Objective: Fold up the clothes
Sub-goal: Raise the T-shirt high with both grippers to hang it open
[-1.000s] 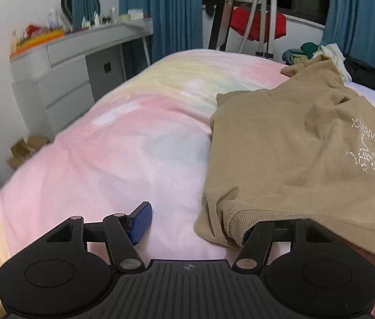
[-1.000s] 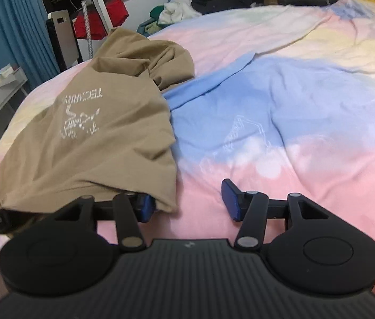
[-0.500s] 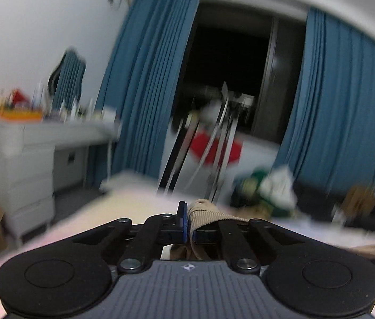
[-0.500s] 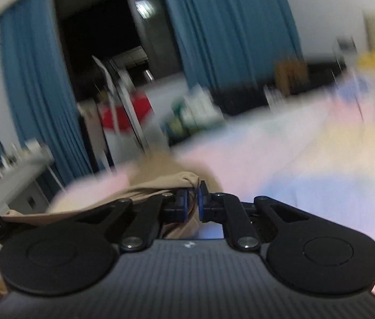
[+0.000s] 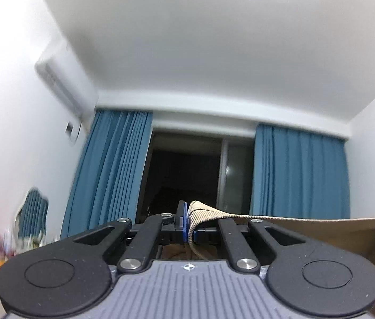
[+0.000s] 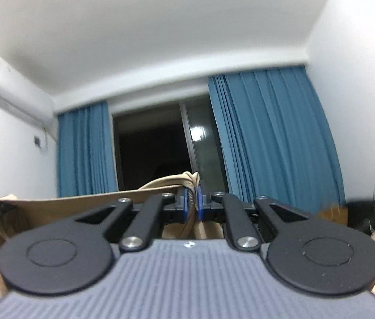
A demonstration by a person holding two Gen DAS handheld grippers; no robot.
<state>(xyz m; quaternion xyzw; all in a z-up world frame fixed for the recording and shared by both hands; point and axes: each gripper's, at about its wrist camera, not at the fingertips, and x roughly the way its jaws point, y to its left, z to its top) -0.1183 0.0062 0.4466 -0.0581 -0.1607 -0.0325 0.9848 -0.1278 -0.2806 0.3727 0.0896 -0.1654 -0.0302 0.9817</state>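
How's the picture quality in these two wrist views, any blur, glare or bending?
Left wrist view: sharp on the left gripper and tan shirt, smeared at the lower-left edge, fisheye bowing the blue curtains. Right wrist view: a lamp glare on the window glass, blur at the right edge.

Open air lies ahead of both tools; only the taut tan shirt point(image 5: 307, 226) spans between them.

Both wrist views tilt upward, sharing the blue curtains point(image 5: 297, 170) point(image 6: 269, 138), dark window point(image 5: 184, 175) point(image 6: 150, 143) and ceiling point(image 5: 200, 40) point(image 6: 147, 26).
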